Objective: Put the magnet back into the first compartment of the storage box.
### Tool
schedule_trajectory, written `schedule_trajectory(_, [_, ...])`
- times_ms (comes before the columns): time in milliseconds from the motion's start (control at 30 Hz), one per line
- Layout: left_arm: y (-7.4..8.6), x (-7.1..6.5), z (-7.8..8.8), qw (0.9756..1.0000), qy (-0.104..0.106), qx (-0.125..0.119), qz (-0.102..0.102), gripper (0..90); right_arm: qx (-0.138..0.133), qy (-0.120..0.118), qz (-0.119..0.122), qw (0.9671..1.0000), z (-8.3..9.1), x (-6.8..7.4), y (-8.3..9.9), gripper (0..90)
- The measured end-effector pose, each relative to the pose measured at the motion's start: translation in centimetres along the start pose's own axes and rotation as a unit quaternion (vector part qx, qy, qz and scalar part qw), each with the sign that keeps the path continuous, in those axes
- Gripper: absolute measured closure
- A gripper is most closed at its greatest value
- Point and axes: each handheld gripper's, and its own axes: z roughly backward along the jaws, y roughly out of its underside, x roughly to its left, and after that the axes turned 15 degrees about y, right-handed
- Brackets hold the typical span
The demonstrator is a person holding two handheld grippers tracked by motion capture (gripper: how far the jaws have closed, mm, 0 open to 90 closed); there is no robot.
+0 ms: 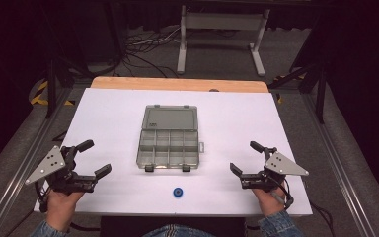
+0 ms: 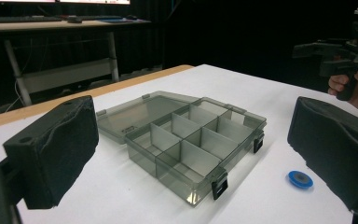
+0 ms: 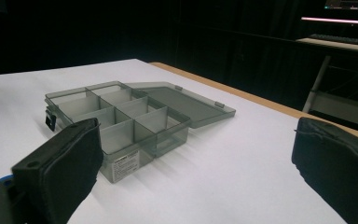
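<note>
A smoky clear organizer box (image 1: 169, 146) lies in the middle of the white table (image 1: 227, 123), its lid (image 1: 170, 117) folded back flat behind it and its compartments bare. The same box (image 2: 193, 144) (image 3: 116, 119) appears between each gripper's jaws, farther off. A small blue disc (image 1: 178, 192) (image 2: 300, 179) rests near the front edge, in front of the box. My left gripper (image 1: 94, 158) is open at the table's front left, nothing between its jaws. At the front right my right gripper (image 1: 244, 157) (image 2: 328, 56) is open too, holding nothing.
A wooden strip (image 1: 177, 84) borders the table's far edge. Behind it stands a white metal frame (image 1: 222, 29) with cables on the floor. Metal rails (image 1: 345, 177) run along both sides of the table. A desk with a keyboard (image 2: 23, 19) shows in the dark background.
</note>
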Motion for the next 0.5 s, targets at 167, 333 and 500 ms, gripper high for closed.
schedule_trajectory(167, [-0.6,-0.2,-1.2,0.9998,0.016,0.007,-0.003,2.7,0.000,0.000,-0.005,1.0000,-0.1,-0.1,-0.2,2.8])
schedule_trajectory(333, [-1.2,-0.7,-3.0,0.9991,0.039,0.015,-0.008,2.7,0.007,0.001,-0.012,0.9999,-0.3,-0.3,-0.2,2.8])
schedule_trajectory(500, [-2.0,-1.2,-5.2,0.9977,0.062,0.020,-0.016,2.7,0.009,-0.002,-0.008,0.9999,-0.5,-0.3,-0.2,2.8])
